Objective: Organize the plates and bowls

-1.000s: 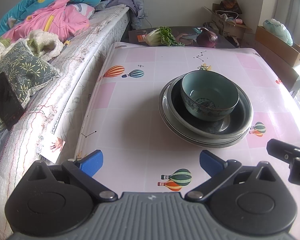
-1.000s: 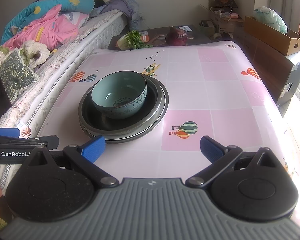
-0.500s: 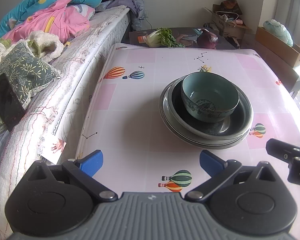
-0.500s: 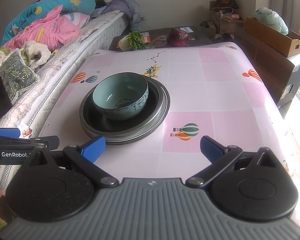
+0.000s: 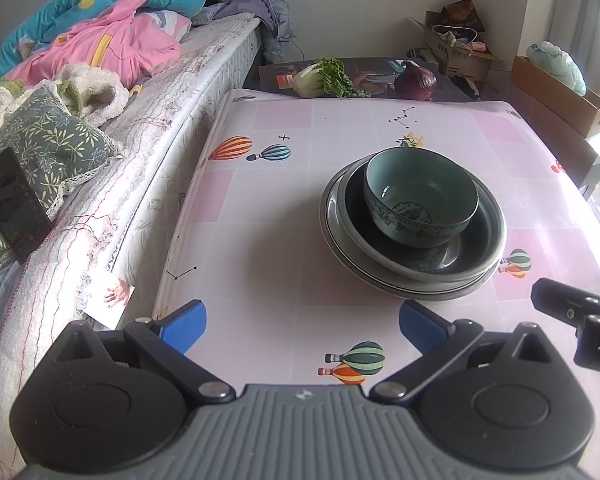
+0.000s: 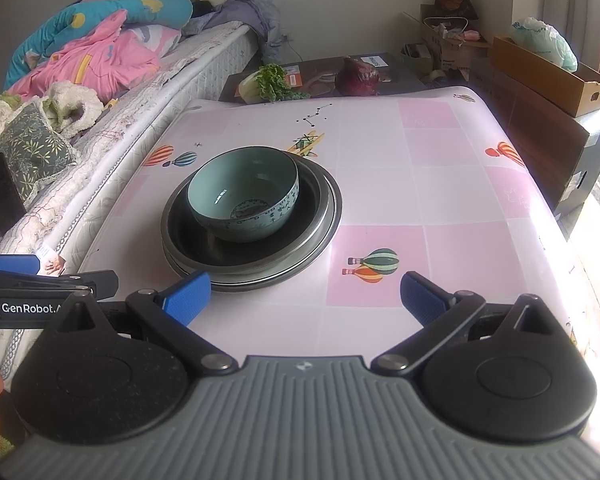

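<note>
A light teal bowl (image 5: 420,200) with a blue pattern sits upright inside a dark deep plate (image 5: 476,256), which rests on a grey plate (image 5: 332,224); the stack stands on the pink table. It also shows in the right wrist view, bowl (image 6: 246,200) on the plates (image 6: 324,216). My left gripper (image 5: 302,326) is open and empty, hovering over the table short of the stack. My right gripper (image 6: 304,300) is open and empty, just in front of the stack's near rim.
The pink balloon-print tablecloth (image 5: 268,208) covers the table. A bed (image 5: 132,120) with bedding and a cushion runs along the left. A low dark table with greens (image 5: 324,78) and a red cabbage (image 5: 415,80) stands behind. Cardboard boxes (image 6: 548,76) line the right.
Both grippers have drifted slightly; the stack sits a touch lower and nearer in both views. Both stay open and empty.
</note>
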`<state>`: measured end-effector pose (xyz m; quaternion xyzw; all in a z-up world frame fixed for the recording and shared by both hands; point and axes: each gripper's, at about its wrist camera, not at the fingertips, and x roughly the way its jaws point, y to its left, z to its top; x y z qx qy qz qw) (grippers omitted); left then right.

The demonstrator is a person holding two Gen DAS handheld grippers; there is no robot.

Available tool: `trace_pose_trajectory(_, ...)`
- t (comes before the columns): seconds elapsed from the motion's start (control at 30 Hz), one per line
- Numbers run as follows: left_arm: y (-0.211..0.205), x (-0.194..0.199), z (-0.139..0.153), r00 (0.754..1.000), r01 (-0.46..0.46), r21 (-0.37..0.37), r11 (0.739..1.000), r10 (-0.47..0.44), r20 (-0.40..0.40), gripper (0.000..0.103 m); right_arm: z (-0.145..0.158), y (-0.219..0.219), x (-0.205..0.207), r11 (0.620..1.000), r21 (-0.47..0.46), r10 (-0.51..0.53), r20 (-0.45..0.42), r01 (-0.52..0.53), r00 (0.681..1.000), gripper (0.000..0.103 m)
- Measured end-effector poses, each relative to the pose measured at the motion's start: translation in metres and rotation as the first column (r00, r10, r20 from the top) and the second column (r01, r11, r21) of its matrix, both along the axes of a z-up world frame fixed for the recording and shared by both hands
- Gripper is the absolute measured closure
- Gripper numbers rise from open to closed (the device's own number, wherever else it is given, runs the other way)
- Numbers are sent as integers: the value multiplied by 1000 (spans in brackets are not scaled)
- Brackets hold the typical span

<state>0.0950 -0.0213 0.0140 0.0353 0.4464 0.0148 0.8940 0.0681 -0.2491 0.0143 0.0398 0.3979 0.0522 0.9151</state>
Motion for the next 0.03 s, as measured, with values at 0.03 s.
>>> trace_pose_trajectory(0.03, 0, 0, 0, 1000, 1, 0, 1000, -1, 0, 0, 0, 0, 0, 1000, 1, 1, 0, -1, 1000, 1)
